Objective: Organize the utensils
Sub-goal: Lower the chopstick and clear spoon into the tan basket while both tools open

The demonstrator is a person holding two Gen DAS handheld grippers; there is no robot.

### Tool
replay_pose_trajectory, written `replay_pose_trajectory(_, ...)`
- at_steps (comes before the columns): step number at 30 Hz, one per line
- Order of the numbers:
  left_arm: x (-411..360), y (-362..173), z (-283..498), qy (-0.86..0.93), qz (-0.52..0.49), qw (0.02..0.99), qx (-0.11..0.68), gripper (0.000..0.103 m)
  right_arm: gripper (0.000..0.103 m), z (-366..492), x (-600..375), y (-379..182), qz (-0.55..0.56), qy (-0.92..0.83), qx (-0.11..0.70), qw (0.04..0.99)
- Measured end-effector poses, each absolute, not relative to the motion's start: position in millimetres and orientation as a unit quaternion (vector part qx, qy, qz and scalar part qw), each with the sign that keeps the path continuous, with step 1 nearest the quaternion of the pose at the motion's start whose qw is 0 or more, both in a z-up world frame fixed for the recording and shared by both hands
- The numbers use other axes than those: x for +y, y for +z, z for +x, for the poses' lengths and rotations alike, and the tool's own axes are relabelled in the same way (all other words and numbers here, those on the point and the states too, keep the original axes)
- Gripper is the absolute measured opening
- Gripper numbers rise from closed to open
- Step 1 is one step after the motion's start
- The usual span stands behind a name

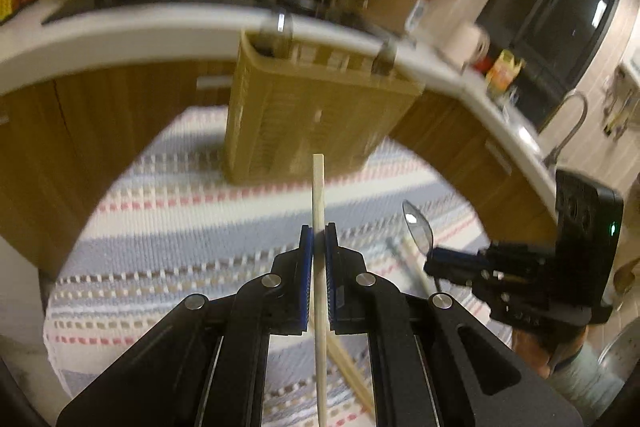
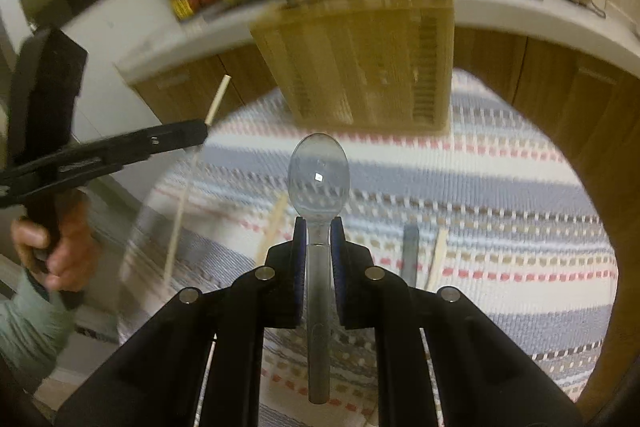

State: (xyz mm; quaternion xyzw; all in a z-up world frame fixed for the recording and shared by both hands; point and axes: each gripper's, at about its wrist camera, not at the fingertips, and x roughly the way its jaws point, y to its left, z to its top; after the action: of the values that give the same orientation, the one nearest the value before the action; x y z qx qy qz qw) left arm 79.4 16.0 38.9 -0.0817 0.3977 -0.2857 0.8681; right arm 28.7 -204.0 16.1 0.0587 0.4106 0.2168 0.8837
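Pale wood, a single chopstick (image 1: 318, 211) stands nearly upright between the blue pads of the left gripper (image 1: 319, 235), whose jaws are closed tight on it; its squared top reaches toward the lower edge of the tan slotted utensil holder (image 1: 316, 107). Clear plastic, the spoon (image 2: 319, 179) sits bowl-forward in the right gripper (image 2: 319, 231), the jaws pinched on its neck just behind the bowl, with the handle running back between the fingers. Both tools hang above the striped woven mat (image 2: 480, 187), apart from it. The holder stands at the mat's far edge, against the white counter edge (image 1: 120, 31). On the mat lie more utensils: another chopstick (image 1: 352, 371) slanting under the left gripper, and, in the right wrist view, a grey handle (image 2: 411, 251) just beside a wooden stick (image 2: 437, 255). Brown cabinet fronts (image 1: 80, 131) run below the counter. Much of the background is blurred.
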Motion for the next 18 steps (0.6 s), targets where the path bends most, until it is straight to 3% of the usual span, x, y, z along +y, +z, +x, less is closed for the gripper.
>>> replay_pose_trajectory(9, -1, 120, 62, -0.280, -0.086, 0.928, 0.229, 0.004, 0.010, 28, -212, 88, 0.066, 0.219, 0.284, 0.931)
replay_pose_trajectory(18, -5, 154, 87, -0.221, -0.115, 0.962, 0.108, 0.004, 0.010, 81, -232, 120, 0.112, 0.192, 0.217, 0.951)
